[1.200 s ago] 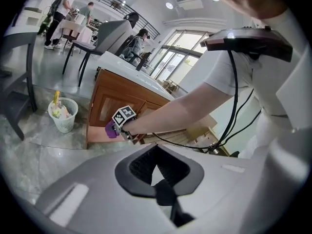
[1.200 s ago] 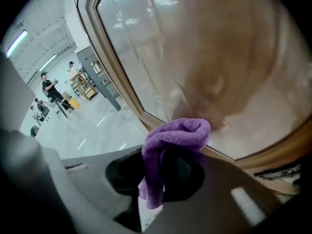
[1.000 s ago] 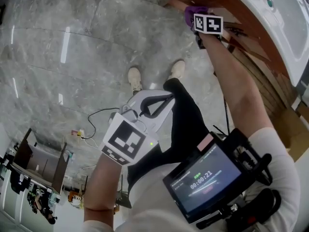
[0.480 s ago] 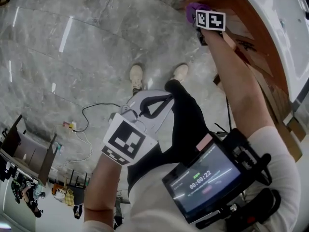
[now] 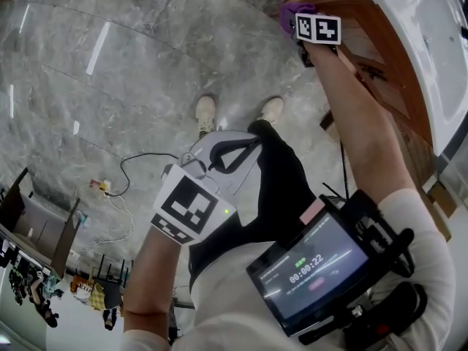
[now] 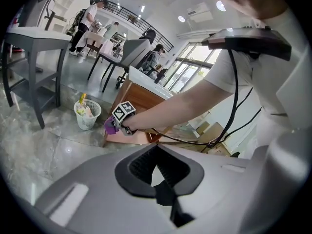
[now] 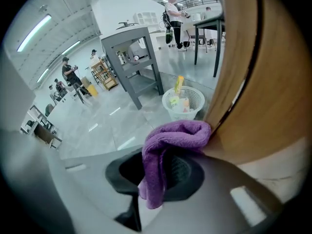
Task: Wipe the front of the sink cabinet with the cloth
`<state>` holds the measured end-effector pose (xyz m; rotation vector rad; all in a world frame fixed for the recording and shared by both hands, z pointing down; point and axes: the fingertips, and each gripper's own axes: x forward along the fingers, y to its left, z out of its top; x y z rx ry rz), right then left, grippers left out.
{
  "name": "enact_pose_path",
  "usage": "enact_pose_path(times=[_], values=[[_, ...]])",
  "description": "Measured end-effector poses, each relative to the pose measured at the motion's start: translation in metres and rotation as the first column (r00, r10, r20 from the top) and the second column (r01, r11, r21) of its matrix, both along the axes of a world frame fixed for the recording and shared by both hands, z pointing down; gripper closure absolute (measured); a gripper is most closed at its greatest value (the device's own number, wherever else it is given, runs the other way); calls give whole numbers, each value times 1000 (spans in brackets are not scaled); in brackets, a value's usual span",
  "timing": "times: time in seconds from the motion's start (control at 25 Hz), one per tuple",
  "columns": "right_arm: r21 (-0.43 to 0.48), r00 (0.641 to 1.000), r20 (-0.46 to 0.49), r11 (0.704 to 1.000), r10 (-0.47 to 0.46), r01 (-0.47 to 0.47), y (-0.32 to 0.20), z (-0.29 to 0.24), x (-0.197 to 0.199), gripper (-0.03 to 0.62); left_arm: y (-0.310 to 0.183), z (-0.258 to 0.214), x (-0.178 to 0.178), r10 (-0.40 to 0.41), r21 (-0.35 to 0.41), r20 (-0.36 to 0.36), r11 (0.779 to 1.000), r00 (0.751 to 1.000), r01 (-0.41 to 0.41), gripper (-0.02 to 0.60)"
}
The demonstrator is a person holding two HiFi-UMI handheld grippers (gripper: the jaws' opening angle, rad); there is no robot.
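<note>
My right gripper [image 5: 298,22] is shut on a purple cloth [image 5: 291,12] and holds it against the brown wooden front of the sink cabinet [image 5: 380,46], below the white sink [image 5: 431,42]. In the right gripper view the cloth [image 7: 170,140] is bunched between the jaws of the right gripper [image 7: 151,179] and touches the cabinet's wooden panel [image 7: 253,82]. My left gripper [image 5: 252,146] hangs low by the person's legs, shut with nothing in it. The left gripper view looks past the left gripper [image 6: 163,189] to the cloth [image 6: 110,126] at the cabinet [image 6: 141,99].
The floor is grey marble, with a cable [image 5: 139,163] lying on it and the person's shoes [image 5: 206,114] beside the cabinet. A white waste basket [image 7: 183,101] stands near the cabinet's corner. A grey table [image 7: 131,57] and people are farther off. A screen device [image 5: 311,269] hangs at the person's chest.
The right gripper stays at the cabinet front with the cloth and has shifted only slightly. The left gripper has barely moved. The head view has tilted a little.
</note>
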<state>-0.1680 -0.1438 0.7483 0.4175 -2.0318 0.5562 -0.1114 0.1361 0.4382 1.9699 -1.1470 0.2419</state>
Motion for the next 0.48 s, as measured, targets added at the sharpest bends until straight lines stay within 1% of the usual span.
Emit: enact_pose_path(times=[0.12, 0.24, 0.48], values=[[-6, 1000, 9, 1000, -4, 4, 7, -5, 3, 522, -1, 0, -5, 2, 10, 2, 1000, 1000, -2, 577], [-4, 1000, 11, 1000, 7, -7, 15, -15, 18, 522, -4, -7, -4, 19, 27, -3, 999, 1000, -19, 577], [-16, 999, 34, 999, 35, -34, 34, -74, 60, 522, -20, -56, 0, 74, 64, -3, 995, 997, -73, 577]])
